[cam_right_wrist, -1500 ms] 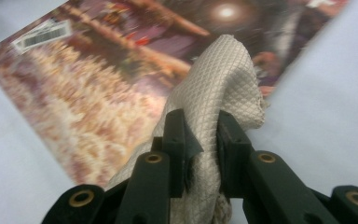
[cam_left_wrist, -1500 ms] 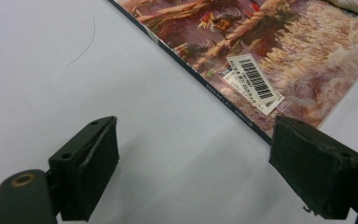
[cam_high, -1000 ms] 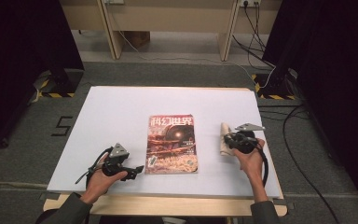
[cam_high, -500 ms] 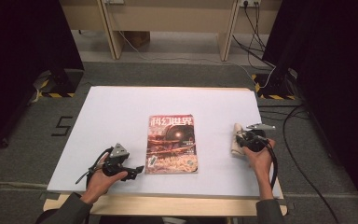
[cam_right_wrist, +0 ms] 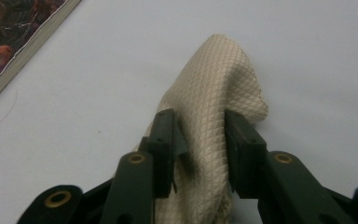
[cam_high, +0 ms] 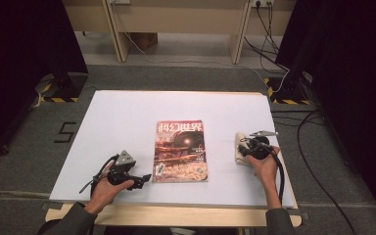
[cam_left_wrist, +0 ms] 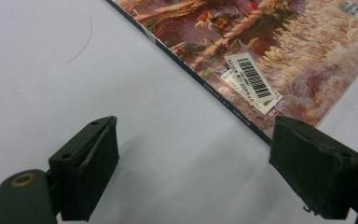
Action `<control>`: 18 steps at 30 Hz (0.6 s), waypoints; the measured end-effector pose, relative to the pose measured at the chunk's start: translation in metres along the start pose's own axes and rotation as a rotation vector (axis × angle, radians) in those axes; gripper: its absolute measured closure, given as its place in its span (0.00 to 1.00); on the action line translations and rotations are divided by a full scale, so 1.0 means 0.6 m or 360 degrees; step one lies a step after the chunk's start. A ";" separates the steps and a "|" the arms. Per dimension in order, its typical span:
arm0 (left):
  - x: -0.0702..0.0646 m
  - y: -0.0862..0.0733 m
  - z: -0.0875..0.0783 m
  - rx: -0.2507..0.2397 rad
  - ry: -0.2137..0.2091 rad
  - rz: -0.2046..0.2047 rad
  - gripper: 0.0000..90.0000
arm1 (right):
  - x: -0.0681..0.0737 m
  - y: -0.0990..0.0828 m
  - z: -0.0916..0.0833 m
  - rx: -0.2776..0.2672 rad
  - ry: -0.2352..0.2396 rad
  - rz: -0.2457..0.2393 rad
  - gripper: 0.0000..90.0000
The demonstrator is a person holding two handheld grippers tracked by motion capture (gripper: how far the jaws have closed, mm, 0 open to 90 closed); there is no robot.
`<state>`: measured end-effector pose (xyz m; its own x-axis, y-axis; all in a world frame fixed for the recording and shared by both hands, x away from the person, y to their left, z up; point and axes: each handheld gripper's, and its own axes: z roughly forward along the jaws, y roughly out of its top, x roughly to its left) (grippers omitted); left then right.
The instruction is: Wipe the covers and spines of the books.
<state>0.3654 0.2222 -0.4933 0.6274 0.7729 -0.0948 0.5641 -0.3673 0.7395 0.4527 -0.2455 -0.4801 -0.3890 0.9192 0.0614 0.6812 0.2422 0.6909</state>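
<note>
Cloth (cam_right_wrist: pixel 214 107) down on table (cam_high: pixel 127 117), right of magazine (cam_high: pixel 181 152), bunched between jaws of right gripper (cam_right_wrist: pixel 198 140); jaws just been opening, grip looks loosening. Placement nearly done; release, withdrawal left. Left gripper (cam_left_wrist: pixel 191 163) wide open, empty, near magazine's near-left corner.

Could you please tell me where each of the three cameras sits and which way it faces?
High view: above the person's side, looking forward and down on the table; forearms, hands and both grippers show.
Left gripper view: rides the left gripper, looking past its open jaws at the magazine corner.
Right gripper view: rides the right gripper, whose jaws, just opening, have the cloth between them.
Shared: the magazine appears in all three views; the cloth in the high and right gripper views.
</note>
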 end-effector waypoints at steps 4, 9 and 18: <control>0.000 0.000 0.000 -0.0004 -0.0002 0.0001 0.17 | 0.000 0.002 -0.008 -0.0020 -0.0015 0.0023 0.56; 0.000 0.000 0.000 -0.0003 -0.0002 0.0001 0.17 | 0.008 0.014 -0.028 -0.0135 -0.0039 0.0027 0.48; -0.002 0.000 0.001 -0.0005 -0.0007 -0.0013 0.17 | 0.067 0.035 -0.043 -0.0227 0.0127 -0.0066 0.48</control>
<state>0.3651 0.2210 -0.4939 0.6252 0.7735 -0.1036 0.5673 -0.3593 0.7410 0.4352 -0.2115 -0.4443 -0.4669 0.8804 0.0834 0.5706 0.2278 0.7890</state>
